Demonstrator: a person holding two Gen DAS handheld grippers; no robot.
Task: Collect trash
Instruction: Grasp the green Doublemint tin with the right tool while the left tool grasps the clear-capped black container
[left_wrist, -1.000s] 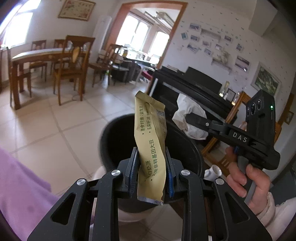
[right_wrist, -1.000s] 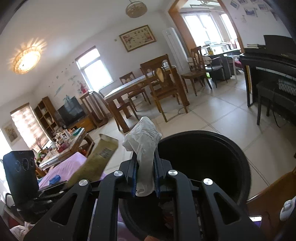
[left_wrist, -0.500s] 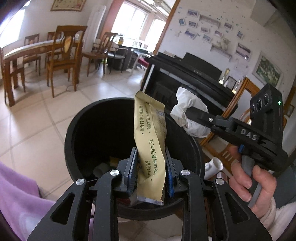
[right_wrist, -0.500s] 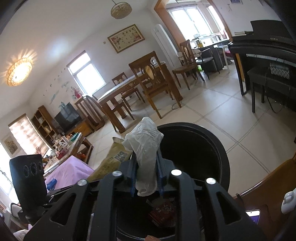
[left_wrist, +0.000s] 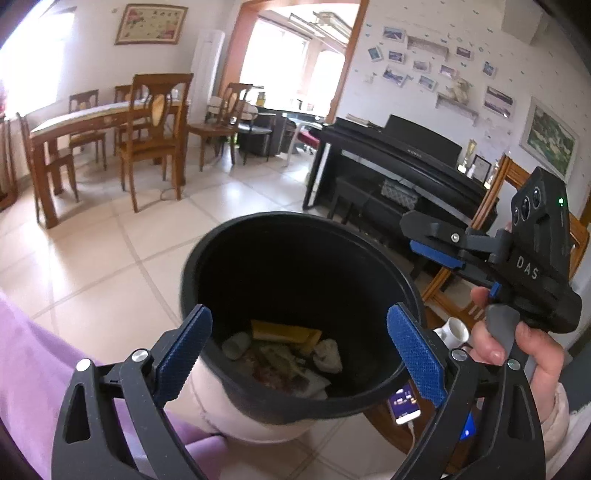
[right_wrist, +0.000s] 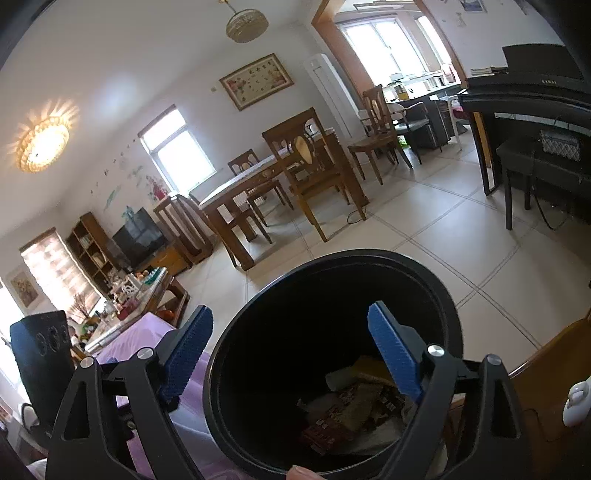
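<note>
**Both loads dropped in the bin**

The left gripper (left_wrist: 299, 347) and right gripper (right_wrist: 291, 350) hang over the black bin (left_wrist: 229, 236), fingers opening wide with nothing between them. The trash (left_wrist: 284, 354) lies at the bin's bottom, around 6 o'clock. Next, probably: withdraw and seek remaining litter.

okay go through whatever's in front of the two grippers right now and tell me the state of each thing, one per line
Left gripper: jaws opening, nothing between them.
Right gripper: jaws opening, nothing between them.
Black bin: upright, uncovered, trash at the bottom.
Yellow packet: lying in the bin.
White wad: lying in the bin.
</note>
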